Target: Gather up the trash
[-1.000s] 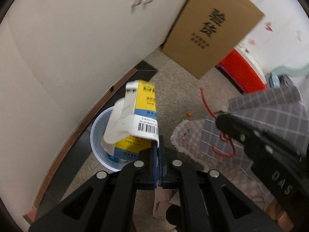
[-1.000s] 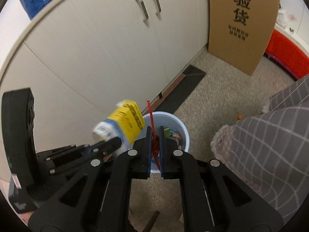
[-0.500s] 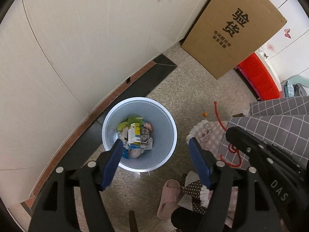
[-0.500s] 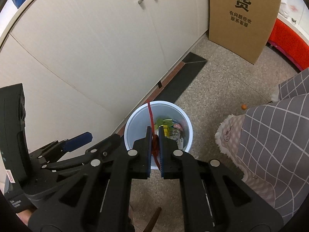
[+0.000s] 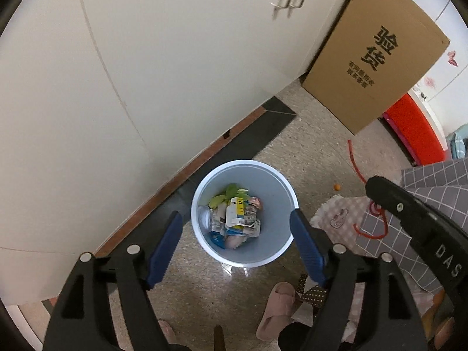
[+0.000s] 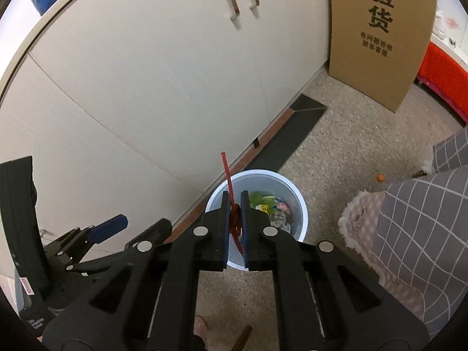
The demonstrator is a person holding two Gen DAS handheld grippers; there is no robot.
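A white trash bin (image 5: 245,162) stands on the floor by the cabinet, holding wrappers, green scraps and a yellow-and-white carton (image 5: 238,206). My left gripper (image 5: 235,215) hangs above the bin. Its jaws are opening and stand wide, with nothing between them. My right gripper (image 6: 234,194) is over the bin's (image 6: 301,204) near rim. Its jaws are opening a little, with a knotted red cord (image 6: 227,172) still pinched between the pads and sticking up. In the left wrist view the red cord (image 5: 355,166) trails from the right gripper's tip at the right.
Cream cabinet doors (image 5: 175,58) rise behind the bin. A brown cardboard box (image 5: 374,55) leans at the back right, with a red object (image 5: 415,128) beyond it. A person's checked garment (image 5: 433,181) and pink slipper (image 5: 276,307) are close by. A small orange bit (image 5: 337,187) lies on the floor.
My left gripper opened and the yellow-and-white carton dropped into the bin. Both grippers came lower over the bin. The right jaws parted slightly around the red cord.
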